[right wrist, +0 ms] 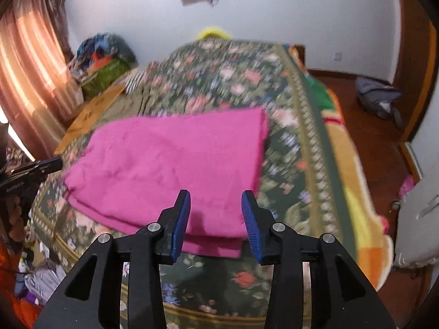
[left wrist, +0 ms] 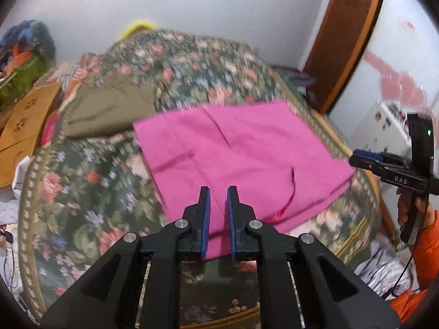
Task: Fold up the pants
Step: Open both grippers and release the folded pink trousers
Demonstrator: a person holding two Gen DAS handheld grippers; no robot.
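Note:
Bright pink pants (left wrist: 238, 153) lie folded into a flat rectangle on the flowered bedspread (left wrist: 82, 192); they also show in the right wrist view (right wrist: 170, 164). My left gripper (left wrist: 218, 192) hovers above their near edge, jaws a narrow gap apart and empty. My right gripper (right wrist: 216, 196) is open and empty above the pants' near right corner. The right gripper also shows at the right edge of the left wrist view (left wrist: 354, 159), just off the pants' right side. The left gripper shows at the left edge of the right wrist view (right wrist: 56, 161).
An olive garment (left wrist: 109, 109) lies on the bed behind the pants. A cardboard box (left wrist: 24, 126) and a pile of bundles (left wrist: 24, 60) sit at the left. A wooden floor (right wrist: 370, 137) with a grey bag (right wrist: 378, 98) lies right of the bed.

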